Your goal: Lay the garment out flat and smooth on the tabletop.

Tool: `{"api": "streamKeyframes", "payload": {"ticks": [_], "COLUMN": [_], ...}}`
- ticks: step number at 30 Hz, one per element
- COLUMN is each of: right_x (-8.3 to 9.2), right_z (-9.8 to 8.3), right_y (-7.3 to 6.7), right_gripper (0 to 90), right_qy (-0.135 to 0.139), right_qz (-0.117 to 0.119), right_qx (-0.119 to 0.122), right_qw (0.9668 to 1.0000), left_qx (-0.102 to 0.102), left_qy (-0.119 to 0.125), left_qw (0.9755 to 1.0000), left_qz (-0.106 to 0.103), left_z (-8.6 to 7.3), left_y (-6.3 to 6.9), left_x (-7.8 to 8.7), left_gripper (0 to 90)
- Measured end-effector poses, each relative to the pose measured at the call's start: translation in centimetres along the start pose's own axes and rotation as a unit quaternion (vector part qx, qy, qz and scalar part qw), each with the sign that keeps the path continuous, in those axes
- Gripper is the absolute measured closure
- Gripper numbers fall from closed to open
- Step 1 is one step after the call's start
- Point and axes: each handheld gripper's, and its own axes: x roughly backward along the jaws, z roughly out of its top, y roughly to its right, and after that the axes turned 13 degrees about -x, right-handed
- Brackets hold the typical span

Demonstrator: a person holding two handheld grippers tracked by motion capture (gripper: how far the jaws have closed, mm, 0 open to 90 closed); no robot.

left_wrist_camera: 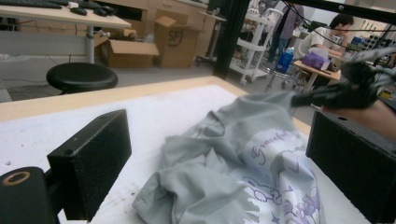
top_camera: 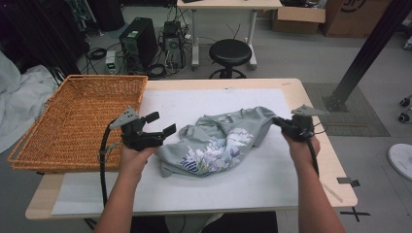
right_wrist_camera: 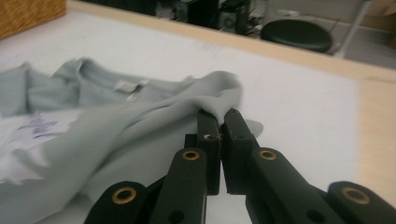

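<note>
A crumpled pale grey shirt (top_camera: 218, 143) with a purple flower print lies on the white mat (top_camera: 194, 189) in the middle of the table. My left gripper (top_camera: 161, 123) rests just left of it, jaws wide open; the left gripper view has the shirt (left_wrist_camera: 233, 172) lying ahead of and partly between them, untouched. My right gripper (top_camera: 278, 121) is at the shirt's right end, shut on a fold of grey cloth (right_wrist_camera: 219, 100) that bunches over its tips (right_wrist_camera: 219, 116) and lifts slightly off the mat. The right gripper (left_wrist_camera: 299, 99) also appears beyond the shirt in the left gripper view.
A large empty wicker basket (top_camera: 107, 77) sits on the table's left side, close to my left gripper. Bare wooden table edge (top_camera: 335, 160) runs right of the mat. Beyond the table stand a black stool (top_camera: 230, 51) and computer towers (top_camera: 140, 41).
</note>
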Motion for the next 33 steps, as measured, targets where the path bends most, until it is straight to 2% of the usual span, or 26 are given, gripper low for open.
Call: {"api": "streamKeyframes", "payload": {"ticks": [2,3,4,6,8,9,14,15,17,18,20,22,23,24,26,27,30,33], "right_x": [0.5,1.6,1.6,2.0,2.0,1.8,1.0,0.5,0.3,-0.4,-0.7,-1.4,-2.0,-2.0,-2.6,-3.4,-4.4,-5.6], "right_z": [0.5,1.5,1.5,2.1,2.0,1.9,1.1,0.7,0.6,0.2,-0.1,-0.8,-1.5,-1.5,-2.3,-3.2,-4.4,-5.6], "right_y": [0.3,1.0,1.0,1.5,1.6,1.5,0.3,-0.5,-0.7,-1.5,-1.9,-2.8,-3.6,-3.6,-4.4,-5.4,-7.1,-8.6], "right_gripper": [87.9,87.7,87.7,85.8,77.8,76.4,67.7,64.4,62.4,57.7,57.5,54.2,52.5,52.5,49.5,47.3,45.4,48.3], "right_qy": [0.003,0.011,0.011,0.01,0.007,0.007,0.011,0.006,0.003,-0.003,-0.007,-0.013,-0.023,-0.023,-0.032,-0.048,-0.073,-0.116], "right_qz": [-0.005,-0.016,-0.016,-0.039,-0.04,-0.045,-0.032,-0.021,-0.015,-0.002,0.003,0.021,0.04,0.04,0.06,0.085,0.126,0.143], "right_qx": [-0.003,-0.006,-0.006,-0.01,-0.013,-0.013,-0.006,-0.005,-0.004,0.002,0.005,0.007,-0.003,-0.003,-0.007,-0.01,-0.011,0.0], "right_qw": [1.0,0.9998,0.9998,0.9991,0.9991,0.9989,0.9994,0.9997,0.9999,1.0,1.0,0.9997,0.9989,0.9989,0.9977,0.9951,0.9893,0.9829], "left_qx": [0.0,0.0,0.0,0.0,-0.002,-0.001,-0.002,-0.004,-0.004,-0.005,-0.007,-0.01,-0.012,-0.012,-0.013,-0.012,-0.013,-0.016], "left_qy": [0.0,0.0,0.0,-0.002,-0.003,-0.005,-0.008,-0.009,-0.01,-0.011,-0.013,-0.016,-0.022,-0.022,-0.025,-0.028,-0.029,-0.035], "left_qw": [1.0,1.0,1.0,1.0,1.0,1.0,1.0,0.9999,0.9999,0.9999,0.9999,0.9998,0.9997,0.9997,0.9996,0.9995,0.9995,0.9992], "left_qz": [0.0,0.001,0.001,0.001,0.0,-0.001,-0.003,-0.004,-0.004,-0.004,-0.004,-0.004,-0.004,-0.004,-0.004,-0.004,-0.005,-0.009], "left_z": [0.0,0.0,0.0,-0.1,-0.1,-0.2,-0.3,-0.3,-0.3,-0.4,-0.4,-0.5,-0.6,-0.6,-0.8,-0.9,-1.1,-1.5], "left_y": [0.0,0.0,0.0,0.0,0.0,0.0,0.1,0.2,0.2,0.2,0.2,0.3,0.3,0.3,0.3,0.4,0.5,0.9], "left_x": [0.0,-0.1,-0.1,-0.2,-0.3,-0.3,-0.5,-0.6,-0.7,-0.7,-0.7,-0.8,-1.0,-1.0,-1.2,-1.5,-1.7,-2.0], "left_gripper": [7.2,7.2,7.3,7.2,7.3,7.3,7.2,7.2,7.3,7.3,7.3,7.3,7.3,7.3,7.3,7.3,7.3,7.3]}}
